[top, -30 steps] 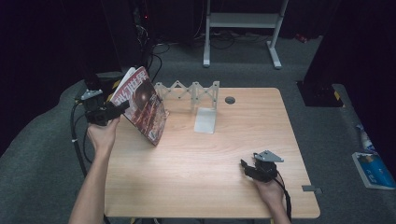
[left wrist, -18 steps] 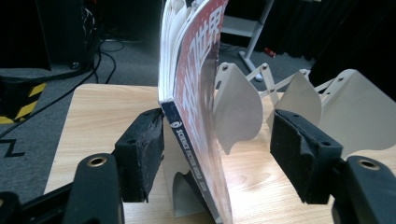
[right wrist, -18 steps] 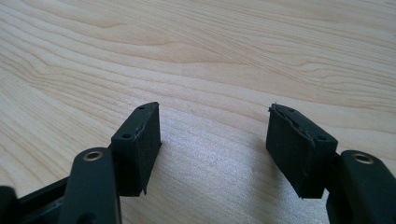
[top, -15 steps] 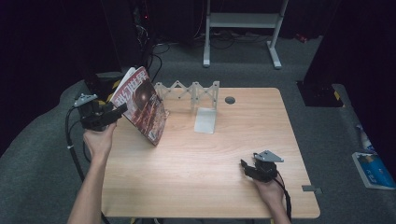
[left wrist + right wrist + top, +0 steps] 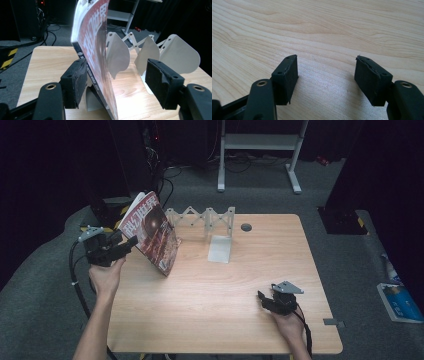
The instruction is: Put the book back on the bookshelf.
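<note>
High view first: the magazine (image 5: 152,236) stands tilted at the left back of the table (image 5: 210,295), its foot by the left end of the white accordion rack (image 5: 202,218), and the left gripper (image 5: 121,248) sits just beside its near face while the right gripper (image 5: 267,301) rests on the bare wood near the front right, well apart from everything else. A white bookend plate (image 5: 220,249) lies just in front of the rack's right part. Left gripper view next: the jaws stand wide with the magazine (image 5: 96,50) between them, close against the left pad (image 5: 75,81) but clear of the right one, so nothing is pinched; the rack's white dividers (image 5: 117,55) rise right behind the cover. Whether the left pad actually touches the paper I cannot tell. Right gripper view last: its jaws gape wide over plain tabletop (image 5: 319,32) and hold nothing. The step in hand looks like leaving the magazine leaning in the rack's end slot, and doing it well probably means drawing the left gripper straight back along its own axis, keeping the pads off the cover so the lean is not disturbed, and watching whether the foot slides on the smooth wood before moving away.
</note>
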### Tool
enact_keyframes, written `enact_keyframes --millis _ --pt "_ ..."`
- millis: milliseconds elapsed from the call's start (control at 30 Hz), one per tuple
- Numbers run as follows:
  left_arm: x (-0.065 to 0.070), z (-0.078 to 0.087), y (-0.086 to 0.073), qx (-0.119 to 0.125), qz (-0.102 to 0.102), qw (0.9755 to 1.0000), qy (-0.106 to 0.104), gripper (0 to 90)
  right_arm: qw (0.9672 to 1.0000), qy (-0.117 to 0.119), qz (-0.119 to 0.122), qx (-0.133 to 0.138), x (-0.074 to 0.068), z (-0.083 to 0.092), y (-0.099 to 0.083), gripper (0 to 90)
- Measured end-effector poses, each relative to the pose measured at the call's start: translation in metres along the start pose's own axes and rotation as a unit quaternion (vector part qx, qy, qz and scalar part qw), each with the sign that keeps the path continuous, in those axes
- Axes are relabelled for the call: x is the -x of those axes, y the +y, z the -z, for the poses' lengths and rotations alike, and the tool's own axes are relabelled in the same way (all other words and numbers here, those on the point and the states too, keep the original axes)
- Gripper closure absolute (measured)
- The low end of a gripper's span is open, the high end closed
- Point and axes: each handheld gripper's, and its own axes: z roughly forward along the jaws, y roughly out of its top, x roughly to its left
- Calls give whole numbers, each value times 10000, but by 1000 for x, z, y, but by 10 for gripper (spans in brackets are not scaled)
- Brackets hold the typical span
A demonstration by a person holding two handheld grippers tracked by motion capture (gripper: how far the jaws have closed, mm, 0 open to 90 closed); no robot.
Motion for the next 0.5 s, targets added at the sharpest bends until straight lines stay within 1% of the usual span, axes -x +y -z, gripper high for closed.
enact_keyframes --millis 367,500 --pt "14 4 -8 -30 -151 9998 -130 342 10000 2 -1 -1 0 0 0 355" --pt "19 4 -10 -85 -200 9997 -135 347 10000 1 1 1 0 0 0 355"
